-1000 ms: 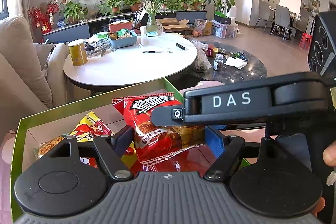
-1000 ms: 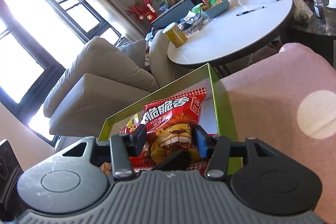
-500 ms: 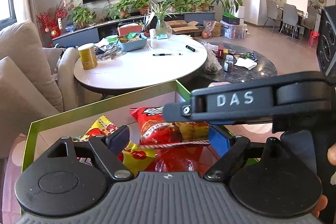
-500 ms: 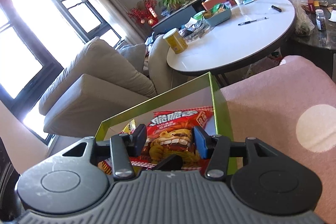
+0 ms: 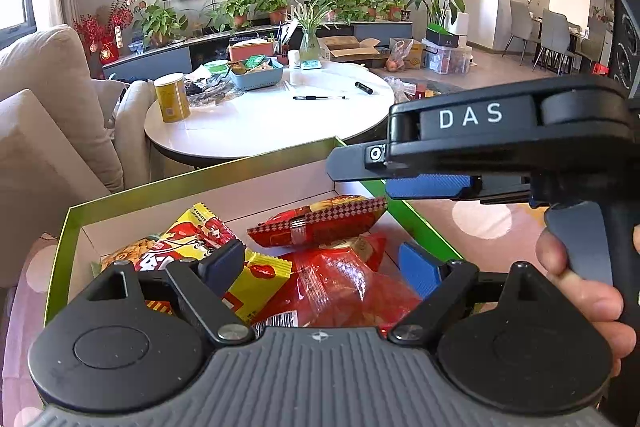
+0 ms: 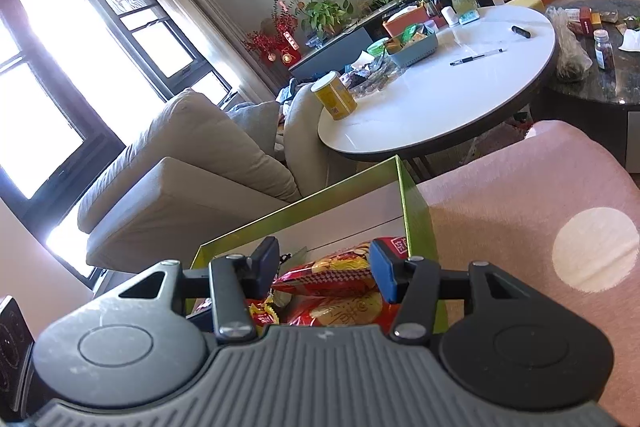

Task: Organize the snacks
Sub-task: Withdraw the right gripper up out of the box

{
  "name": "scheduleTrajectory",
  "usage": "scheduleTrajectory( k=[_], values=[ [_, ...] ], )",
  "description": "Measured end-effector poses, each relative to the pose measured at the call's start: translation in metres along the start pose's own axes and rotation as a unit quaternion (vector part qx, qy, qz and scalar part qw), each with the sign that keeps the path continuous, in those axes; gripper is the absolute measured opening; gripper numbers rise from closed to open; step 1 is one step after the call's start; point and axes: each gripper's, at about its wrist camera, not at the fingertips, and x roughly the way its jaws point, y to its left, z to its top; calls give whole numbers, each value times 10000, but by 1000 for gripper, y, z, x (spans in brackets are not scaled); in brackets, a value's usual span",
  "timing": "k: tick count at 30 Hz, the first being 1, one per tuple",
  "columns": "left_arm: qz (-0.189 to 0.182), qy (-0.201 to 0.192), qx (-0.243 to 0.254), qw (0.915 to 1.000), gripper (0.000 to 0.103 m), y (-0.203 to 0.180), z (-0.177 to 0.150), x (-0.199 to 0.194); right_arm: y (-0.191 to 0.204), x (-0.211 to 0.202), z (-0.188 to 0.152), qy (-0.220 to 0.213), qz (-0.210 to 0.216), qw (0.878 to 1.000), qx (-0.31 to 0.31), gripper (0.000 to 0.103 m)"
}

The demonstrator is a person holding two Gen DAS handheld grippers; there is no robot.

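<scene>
A green-rimmed box (image 5: 200, 174) (image 6: 413, 203) holds several snack packets. A red chip bag (image 5: 320, 227) (image 6: 340, 267) lies flat near its far wall. A yellow and red packet (image 5: 200, 239) sits at the left, and a clear red bag (image 5: 340, 287) lies in front. My left gripper (image 5: 320, 267) hangs open over the packets, its pads touching none of them. My right gripper (image 6: 325, 269) is open too. In the left wrist view the right gripper (image 5: 380, 174) reaches in from the right above the red chip bag, clear of it.
The box rests on a pink surface with pale dots (image 6: 540, 207). Beyond it stand a white round table (image 5: 260, 123) with a yellow can (image 5: 172, 99), a beige sofa (image 5: 52, 115) and a dark marble table (image 6: 600, 83). A hand (image 5: 580, 291) grips the right gripper's handle.
The red chip bag stood upright between the left gripper's jaws; those jaws widened and the bag now lies flat in the box. Both views have tilted slightly upward.
</scene>
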Motion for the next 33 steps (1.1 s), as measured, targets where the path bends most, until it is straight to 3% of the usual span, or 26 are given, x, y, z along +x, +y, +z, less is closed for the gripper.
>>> scheduleTrajectory(
  k=[7,14,25,33],
  values=[
    [96,-62,-125,9999,83,7,-3,-22,3,-9,-1,-31,104,9999,-43,90],
    [304,-341,-280,9986,86,26,-16,-73,20,-25,-6,-106,258,9991,-309,90],
    [852,-409,-492,9943,89,61,-70,-140,62,-42,-52,374,299,9916,-1203,90],
    [871,-649,-593,9923,91,55,-108,-172,79,-69,-89,259,100,9833,-1798,90]
  ],
)
